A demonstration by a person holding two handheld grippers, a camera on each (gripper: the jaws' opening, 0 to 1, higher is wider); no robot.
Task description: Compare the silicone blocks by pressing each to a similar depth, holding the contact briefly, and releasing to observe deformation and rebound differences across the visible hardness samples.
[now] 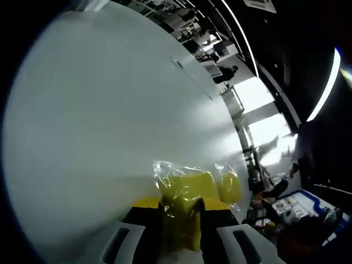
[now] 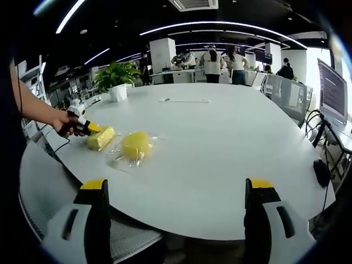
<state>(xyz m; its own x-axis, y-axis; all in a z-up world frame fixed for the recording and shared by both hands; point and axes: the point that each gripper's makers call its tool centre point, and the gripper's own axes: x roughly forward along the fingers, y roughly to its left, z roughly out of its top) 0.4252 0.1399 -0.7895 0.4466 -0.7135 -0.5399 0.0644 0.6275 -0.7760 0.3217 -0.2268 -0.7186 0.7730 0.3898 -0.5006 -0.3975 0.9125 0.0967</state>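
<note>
white table (image 2: 220,148) bears two wrapped yellow blocks near its left edge. left gripper (image 1: 181,220) is clamped on one block (image 1: 184,206); the second block (image 2: 136,146) lies just beside. right gripper (image 2: 176,212) gapes wide, well apart.

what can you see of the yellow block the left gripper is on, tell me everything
The yellow block is a squarish silicone-looking piece wrapped in clear crinkled plastic that catches the light. In the left gripper view it sits between the left gripper fingers, which close against its sides. In the right gripper view the same block lies on the white table near its edge, with the gripper at its end. A second wrapped yellow block lies close beside it.
</note>
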